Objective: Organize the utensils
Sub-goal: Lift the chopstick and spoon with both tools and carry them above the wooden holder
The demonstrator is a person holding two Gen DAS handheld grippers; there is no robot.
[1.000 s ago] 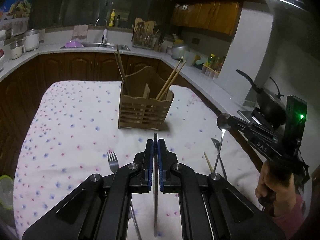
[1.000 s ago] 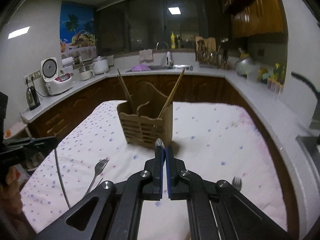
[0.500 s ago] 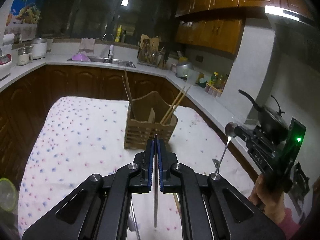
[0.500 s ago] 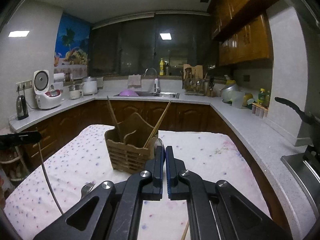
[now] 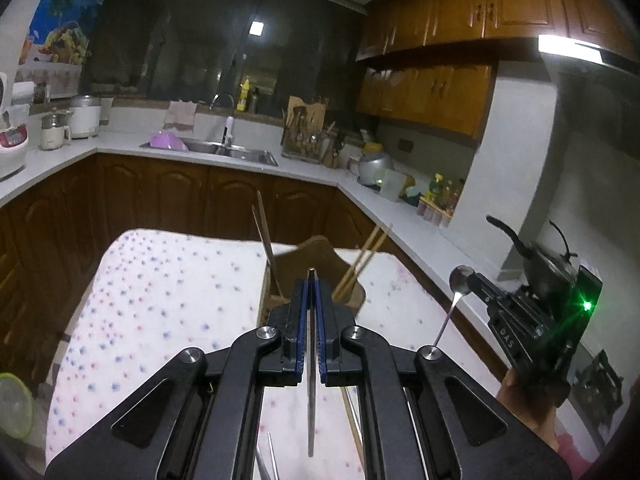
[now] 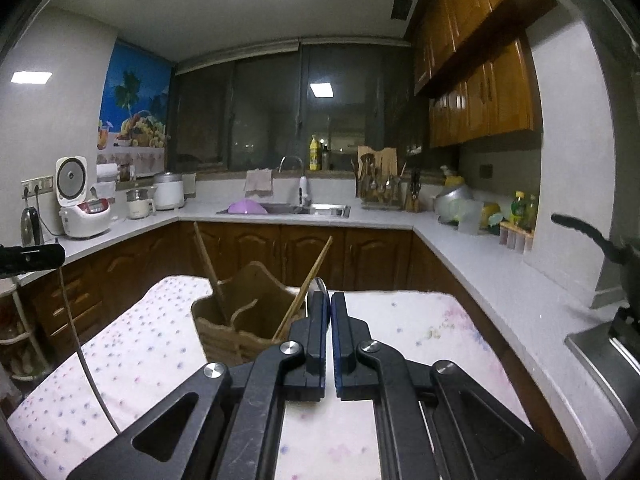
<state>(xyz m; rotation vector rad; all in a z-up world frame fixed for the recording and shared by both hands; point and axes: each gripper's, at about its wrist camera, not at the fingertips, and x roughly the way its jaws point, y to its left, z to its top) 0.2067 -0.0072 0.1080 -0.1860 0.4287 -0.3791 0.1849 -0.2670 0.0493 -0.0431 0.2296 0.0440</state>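
A thin metal utensil (image 5: 310,396) is clamped edge-on between the closed fingers of the left gripper (image 5: 311,280), its handle hanging down below the jaws; its kind cannot be told. A spoon (image 5: 460,278) is pinched by its bowl in the closed right gripper (image 6: 330,300), above the right edge of the surface (image 5: 160,304). Ahead of both stands the wooden holder (image 6: 240,320) with chopsticks (image 5: 362,260) leaning in it, on the dotted cloth covering the surface.
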